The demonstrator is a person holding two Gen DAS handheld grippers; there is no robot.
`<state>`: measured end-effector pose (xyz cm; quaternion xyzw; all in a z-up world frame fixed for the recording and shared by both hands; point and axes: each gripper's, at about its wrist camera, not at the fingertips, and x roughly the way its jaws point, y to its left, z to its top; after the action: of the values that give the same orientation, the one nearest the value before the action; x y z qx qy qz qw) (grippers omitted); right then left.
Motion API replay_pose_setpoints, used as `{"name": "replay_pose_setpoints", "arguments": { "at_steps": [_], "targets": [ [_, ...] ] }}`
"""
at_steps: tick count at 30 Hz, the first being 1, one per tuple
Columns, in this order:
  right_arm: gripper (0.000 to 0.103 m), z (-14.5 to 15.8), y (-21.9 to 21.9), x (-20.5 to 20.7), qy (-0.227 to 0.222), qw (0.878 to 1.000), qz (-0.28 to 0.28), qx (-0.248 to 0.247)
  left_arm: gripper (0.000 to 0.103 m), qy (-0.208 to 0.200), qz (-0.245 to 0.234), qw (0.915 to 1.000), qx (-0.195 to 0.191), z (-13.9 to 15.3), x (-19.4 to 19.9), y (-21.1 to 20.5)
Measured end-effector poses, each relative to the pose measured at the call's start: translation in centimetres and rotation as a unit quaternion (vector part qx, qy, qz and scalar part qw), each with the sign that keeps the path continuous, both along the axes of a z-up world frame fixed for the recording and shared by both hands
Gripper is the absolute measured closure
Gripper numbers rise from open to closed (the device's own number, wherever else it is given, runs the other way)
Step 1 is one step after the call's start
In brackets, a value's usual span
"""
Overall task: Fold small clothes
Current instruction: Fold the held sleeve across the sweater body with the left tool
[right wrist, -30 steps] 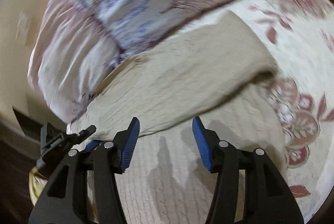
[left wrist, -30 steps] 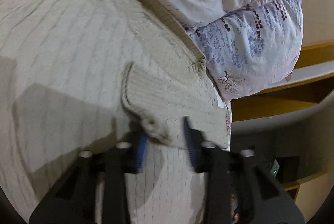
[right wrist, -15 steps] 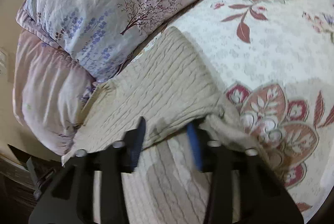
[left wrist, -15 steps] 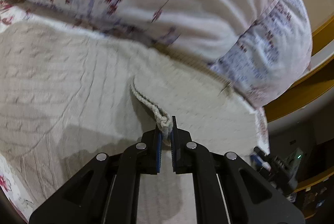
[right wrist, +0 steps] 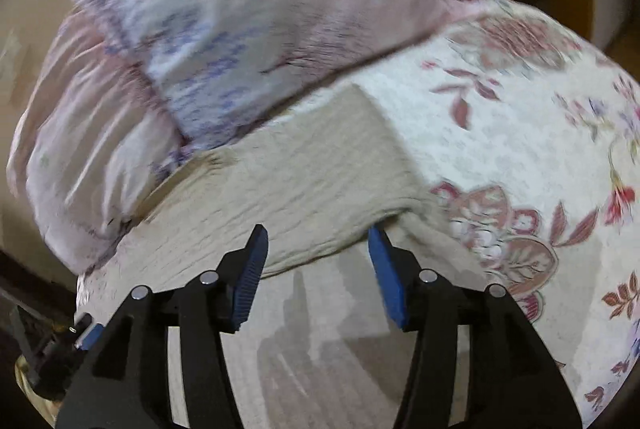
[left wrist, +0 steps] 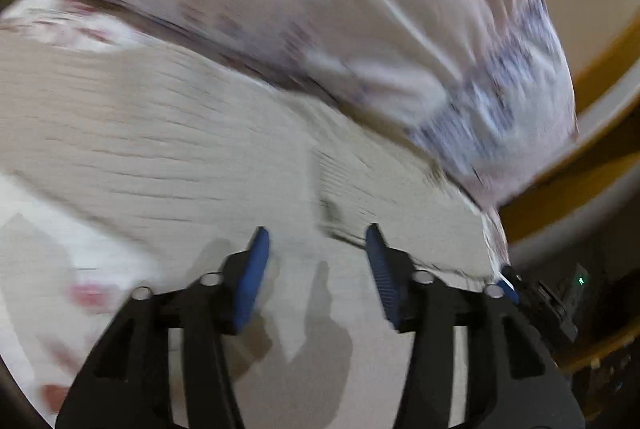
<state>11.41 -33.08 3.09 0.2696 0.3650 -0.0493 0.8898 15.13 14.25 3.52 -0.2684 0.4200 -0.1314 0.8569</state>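
A beige cable-knit sweater (left wrist: 160, 133) lies spread on the bed, one ribbed part (left wrist: 380, 189) folded over it. My left gripper (left wrist: 317, 229) hovers above the knit. Its jaws are opening and nothing is between them. In the right wrist view the sweater (right wrist: 304, 173) shows a folded layer whose thick lower edge runs just beyond my right gripper (right wrist: 317, 229). Those jaws are opening too, with only flat knit under the gap. Both views are blurred.
Pink and lilac floral pillows (left wrist: 320, 9) (right wrist: 240, 9) press against the sweater's far edge. The flowered bedsheet (right wrist: 520, 129) stretches to the right. A wooden bed frame (left wrist: 600, 69) and a dark device (left wrist: 560, 301) sit past the bed's edge.
The left gripper, shut on the sweater's cuff half a second ago, has let it go and swung sideways over the knit. The right jaws narrowed at the folded edge, then spread again.
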Motion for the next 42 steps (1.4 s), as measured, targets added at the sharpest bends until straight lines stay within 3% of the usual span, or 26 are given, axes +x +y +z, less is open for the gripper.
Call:
{"name": "replay_pose_setpoints", "arguments": {
  "at_steps": [4,8,14,18,21,23,24,26,27,34,37,40,42],
  "targets": [
    [0.046,-0.2,2.8,1.7,0.005,0.998,0.060,0.004,0.051,0.009,0.112,0.9935,0.019,-0.2,-2.1,7.5],
    [0.046,-1.1,5.0,2.5,0.011,0.996,0.093,0.013,0.051,0.045,0.231,0.9717,-0.015,-2.1,-3.5,15.0],
    [0.045,-1.8,6.9,2.5,0.019,0.993,0.119,0.013,0.053,0.048,0.317,0.9406,-0.111,-3.6,-3.3,20.3],
    [0.043,-1.8,7.2,2.4,0.018,0.992,0.122,0.010,0.054,0.041,0.340,0.9240,-0.170,-4.4,-2.6,22.4],
    [0.043,-1.8,7.1,2.5,0.018,0.992,0.124,0.009,0.063,0.041,0.355,0.9095,-0.213,-5.3,-2.2,23.9],
    [0.043,-1.8,7.0,2.5,0.017,0.992,0.125,0.009,0.075,0.042,0.363,0.9013,-0.232,-5.6,-2.1,24.4],
    [0.043,-1.9,6.9,2.5,0.017,0.992,0.125,0.009,0.079,0.044,0.367,0.8980,-0.238,-5.8,-2.1,24.7],
    [0.043,-1.9,6.7,2.5,0.016,0.992,0.125,0.008,0.097,0.046,0.373,0.8931,-0.248,-6.2,-2.1,25.0],
    [0.043,-1.8,6.7,2.6,0.016,0.992,0.125,0.007,0.097,0.046,0.374,0.8916,-0.251,-6.2,-2.2,25.0],
    [0.041,-1.1,5.8,2.4,0.000,0.992,0.123,-0.002,0.098,-0.024,0.345,0.9138,-0.213,-1.0,-2.2,22.2],
    [0.039,-0.9,5.6,2.3,-0.006,0.992,0.124,-0.003,0.098,-0.058,0.314,0.9301,-0.182,2.0,-1.7,19.3],
    [0.039,-0.8,5.3,2.3,-0.008,0.992,0.126,-0.001,0.098,-0.094,0.252,0.9538,-0.133,5.3,-0.2,14.4],
    [0.039,-0.8,5.1,2.2,-0.009,0.992,0.128,0.000,0.098,-0.112,0.211,0.9648,-0.109,6.6,0.8,11.5]
  ]
}}
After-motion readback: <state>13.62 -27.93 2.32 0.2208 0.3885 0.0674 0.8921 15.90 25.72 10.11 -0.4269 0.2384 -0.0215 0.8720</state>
